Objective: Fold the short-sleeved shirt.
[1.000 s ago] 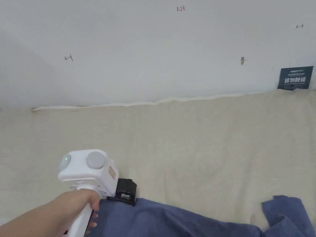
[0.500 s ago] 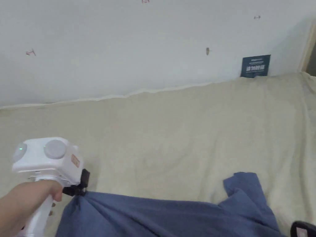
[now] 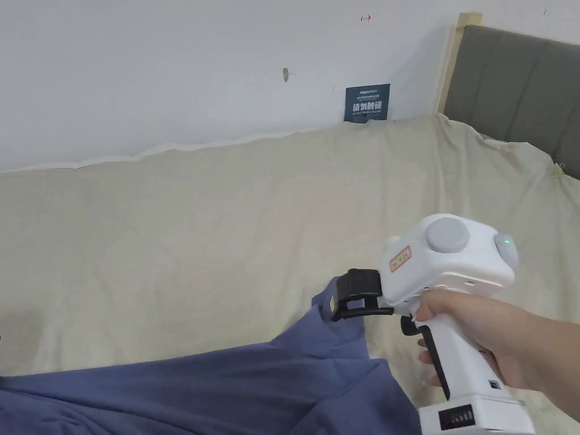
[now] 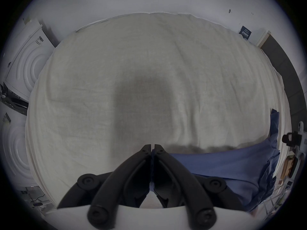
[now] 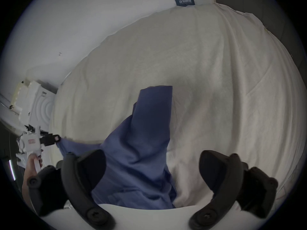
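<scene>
A blue short-sleeved shirt (image 3: 243, 385) lies across the near part of a bed under a beige sheet (image 3: 198, 226). One sleeve (image 5: 154, 107) sticks out flat towards the wall. My left gripper (image 4: 152, 149) is shut on an edge of the shirt (image 4: 216, 164), which stretches away to its right. The right gripper view shows that left gripper (image 5: 56, 139) at the shirt's far corner. My right gripper (image 3: 340, 300) hovers at the sleeve's base. Its jaws stand wide open over the cloth (image 5: 141, 159), gripping nothing.
A white wall runs behind the bed, with a dark sign (image 3: 367, 102) on it. A grey padded headboard (image 3: 510, 85) stands at the right. White appliances (image 4: 25, 64) stand beyond the bed's left end. Bare sheet lies between the shirt and the wall.
The head camera has swung right, so the left gripper has left the head view. My right gripper has come up to the sleeve. The left gripper still holds the shirt.
</scene>
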